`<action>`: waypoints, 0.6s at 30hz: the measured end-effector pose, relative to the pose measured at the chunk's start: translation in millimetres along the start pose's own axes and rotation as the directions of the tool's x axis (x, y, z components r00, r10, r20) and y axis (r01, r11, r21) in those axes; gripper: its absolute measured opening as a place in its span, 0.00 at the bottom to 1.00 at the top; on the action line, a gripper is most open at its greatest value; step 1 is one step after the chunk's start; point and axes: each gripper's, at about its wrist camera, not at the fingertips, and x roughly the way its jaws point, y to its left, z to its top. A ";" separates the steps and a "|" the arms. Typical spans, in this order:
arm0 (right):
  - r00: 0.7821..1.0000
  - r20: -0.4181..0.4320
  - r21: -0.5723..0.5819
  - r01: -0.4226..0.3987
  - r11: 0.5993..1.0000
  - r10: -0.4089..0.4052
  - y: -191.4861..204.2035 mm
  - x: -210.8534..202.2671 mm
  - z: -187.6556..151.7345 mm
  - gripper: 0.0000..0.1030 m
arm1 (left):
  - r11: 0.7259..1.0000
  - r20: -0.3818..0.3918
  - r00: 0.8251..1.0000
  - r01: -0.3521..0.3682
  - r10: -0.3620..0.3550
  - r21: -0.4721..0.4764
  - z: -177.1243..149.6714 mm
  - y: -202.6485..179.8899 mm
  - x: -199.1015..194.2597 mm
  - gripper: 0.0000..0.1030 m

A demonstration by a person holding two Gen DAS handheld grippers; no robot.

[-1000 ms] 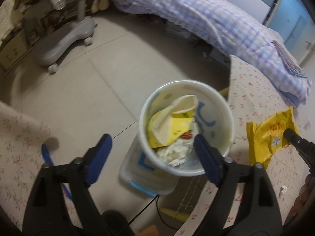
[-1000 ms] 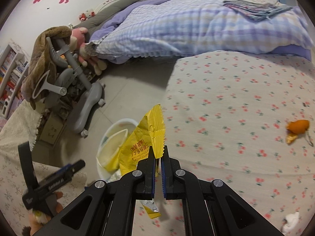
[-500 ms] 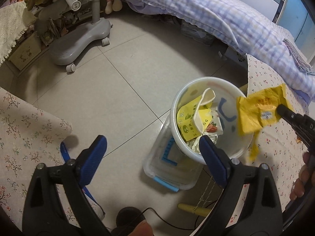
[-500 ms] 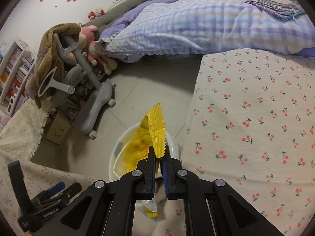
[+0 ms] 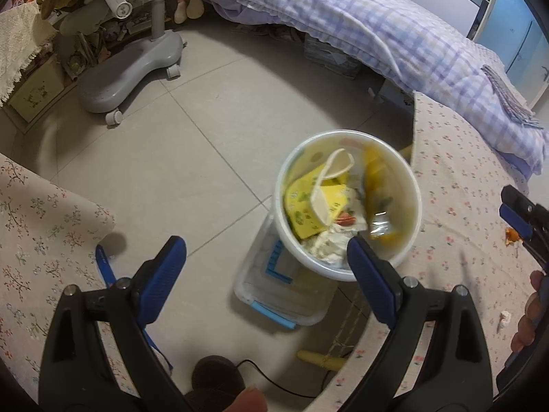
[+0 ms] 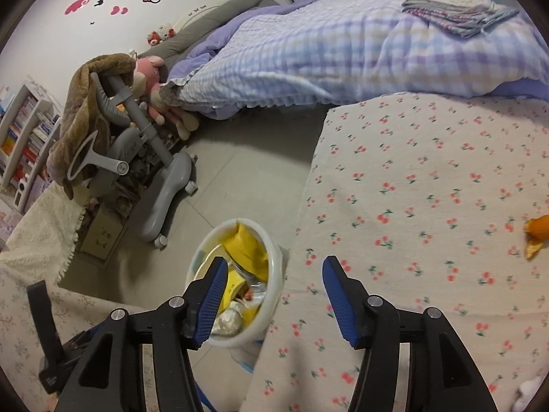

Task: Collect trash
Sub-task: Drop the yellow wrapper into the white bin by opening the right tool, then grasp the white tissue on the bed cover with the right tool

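Observation:
A white trash bin [image 5: 346, 271] stands on the floor beside the cherry-print table [image 5: 456, 178]; it also shows in the right wrist view [image 6: 274, 264]. A yellow snack wrapper [image 6: 247, 247] lies inside it among other trash [image 5: 319, 206]. My right gripper [image 6: 274, 288] is open and empty over the bin's edge; its tip shows in the left wrist view [image 5: 514, 206]. My left gripper [image 5: 264, 261] is open and empty above the floor near the bin. An orange peel [image 6: 535, 230] and a white scrap [image 5: 502, 319] lie on the table.
A clear plastic box [image 5: 281, 292] sits under the bin. A grey chair base [image 5: 130, 65] stands on the tiled floor at the back left. The bed with a checked quilt [image 6: 343, 51] is behind. A floral cloth surface [image 5: 41, 226] is at the left.
My right gripper opened and let go of the yellow wrapper, which dropped into the bin. My left gripper drew back a little from the bin.

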 end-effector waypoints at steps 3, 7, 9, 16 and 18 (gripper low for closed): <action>1.000 0.009 -0.026 0.027 0.999 -0.027 -5.4 -18.3 -5.9 0.66 | 0.999 -0.002 1.000 0.030 -0.030 0.022 -2.9 -13.0 -3.3 0.98; 0.996 0.010 -0.075 0.088 0.993 -0.087 -19.1 -41.7 -16.1 0.69 | 0.995 -0.013 0.997 0.071 -0.071 0.063 -8.2 -29.1 -6.3 0.99; 0.993 0.009 -0.088 0.116 0.989 -0.116 -29.5 -54.2 -20.9 0.69 | 0.994 -0.022 0.997 0.081 -0.079 0.079 -12.6 -37.3 -6.4 0.99; 0.979 0.000 -0.074 0.205 0.976 -0.206 -80.8 -97.0 -38.4 0.76 | 0.982 -0.052 0.992 0.124 -0.118 0.143 -25.3 -58.6 -10.6 0.99; 0.970 -0.024 -0.071 0.238 0.969 -0.240 -95.9 -104.0 -45.7 0.77 | 0.978 -0.056 0.990 0.140 -0.133 0.153 -28.7 -63.6 -13.5 0.99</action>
